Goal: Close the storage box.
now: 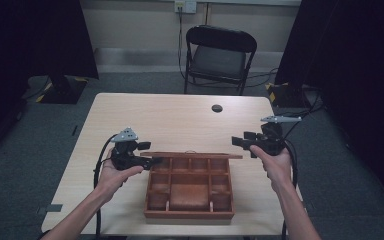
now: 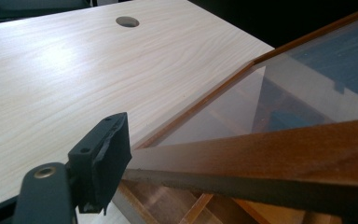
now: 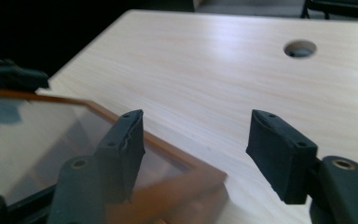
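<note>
A wooden box (image 1: 190,214) with several compartments sits at the table's near edge. Its glass-paned lid (image 1: 195,155) is raised part way and looks like a thin bar from the high view. My left gripper (image 1: 149,153) is at the lid's left end. In the left gripper view one pad (image 2: 107,158) lies against the lid's wooden frame (image 2: 279,154), and the frame hides the other jaw. My right gripper (image 1: 241,140) hovers just above the lid's right end. In the right gripper view this gripper (image 3: 198,126) stands open, and the lid's corner (image 3: 205,179) lies low by its left jaw, unpinched.
The pale wood table (image 1: 170,120) has a round cable hole (image 1: 217,108) near its far edge. A black folding chair (image 1: 220,55) stands beyond the table. Dark curtains hang at both sides. Grey carpet surrounds the table.
</note>
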`<control>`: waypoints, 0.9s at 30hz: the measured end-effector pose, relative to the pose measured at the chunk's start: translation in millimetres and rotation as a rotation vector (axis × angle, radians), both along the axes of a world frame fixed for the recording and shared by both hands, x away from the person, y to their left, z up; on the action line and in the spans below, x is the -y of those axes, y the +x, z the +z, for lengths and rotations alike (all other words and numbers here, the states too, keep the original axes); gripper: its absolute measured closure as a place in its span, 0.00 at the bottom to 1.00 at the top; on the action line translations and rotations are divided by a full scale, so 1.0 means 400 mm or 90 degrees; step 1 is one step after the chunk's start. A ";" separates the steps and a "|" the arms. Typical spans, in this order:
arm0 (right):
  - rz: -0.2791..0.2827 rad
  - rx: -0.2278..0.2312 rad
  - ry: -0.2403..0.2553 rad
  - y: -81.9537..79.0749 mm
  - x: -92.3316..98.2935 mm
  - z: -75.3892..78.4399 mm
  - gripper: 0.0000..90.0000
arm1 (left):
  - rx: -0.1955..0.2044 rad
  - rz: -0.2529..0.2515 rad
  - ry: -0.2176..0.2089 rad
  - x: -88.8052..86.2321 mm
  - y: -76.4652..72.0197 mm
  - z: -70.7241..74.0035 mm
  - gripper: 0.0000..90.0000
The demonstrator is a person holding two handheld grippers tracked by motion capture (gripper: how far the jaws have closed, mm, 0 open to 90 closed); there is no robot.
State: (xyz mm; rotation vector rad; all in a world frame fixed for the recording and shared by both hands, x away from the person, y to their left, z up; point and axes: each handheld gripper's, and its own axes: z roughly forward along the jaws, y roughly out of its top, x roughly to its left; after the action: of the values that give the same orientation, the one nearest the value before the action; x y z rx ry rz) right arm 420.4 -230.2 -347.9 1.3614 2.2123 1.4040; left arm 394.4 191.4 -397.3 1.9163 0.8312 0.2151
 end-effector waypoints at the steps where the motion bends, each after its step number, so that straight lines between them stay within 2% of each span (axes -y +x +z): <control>1: 0.010 0.003 0.015 0.002 -0.005 0.011 0.43 | 0.002 0.000 0.003 0.000 -0.004 -0.001 0.24; 5: 0.053 0.017 0.036 -0.004 -0.030 0.051 0.43 | 0.007 -0.003 0.004 0.003 -0.016 -0.008 0.24; 7: 0.075 0.021 0.037 -0.013 -0.045 0.067 0.42 | 0.010 -0.005 0.002 0.004 -0.021 -0.008 0.24; 12: 0.155 0.026 0.033 -0.043 -0.107 0.099 0.45 | 0.021 -0.009 -0.002 -0.002 -0.041 -0.005 0.24; 13: 0.170 0.025 0.039 -0.049 -0.120 0.102 0.47 | 0.025 -0.010 0.002 -0.005 -0.043 -0.007 0.23; 15: 0.210 0.024 0.051 -0.058 -0.145 0.108 0.53 | 0.020 -0.009 -0.007 -0.007 -0.046 -0.013 0.22; 18: 0.258 0.017 0.045 -0.073 -0.185 0.115 0.62 | 0.021 -0.011 0.003 -0.009 -0.048 -0.016 0.21; 19: 0.275 0.011 0.043 -0.078 -0.196 0.116 0.66 | 0.020 -0.009 -0.006 -0.009 -0.050 -0.017 0.21; 23: 0.329 -0.015 0.027 -0.090 -0.238 0.109 0.72 | 0.022 -0.010 -0.003 -0.011 -0.052 -0.018 0.21; 27: 0.359 -0.032 0.003 -0.091 -0.262 0.092 0.75 | 0.021 -0.006 -0.004 -0.011 -0.054 -0.020 0.19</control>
State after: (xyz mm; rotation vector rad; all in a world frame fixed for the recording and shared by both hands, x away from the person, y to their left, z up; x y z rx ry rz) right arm 384.0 -125.2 -311.1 0.8026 2.7629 1.5401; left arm 373.0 195.6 -405.4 1.9046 0.8006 0.2375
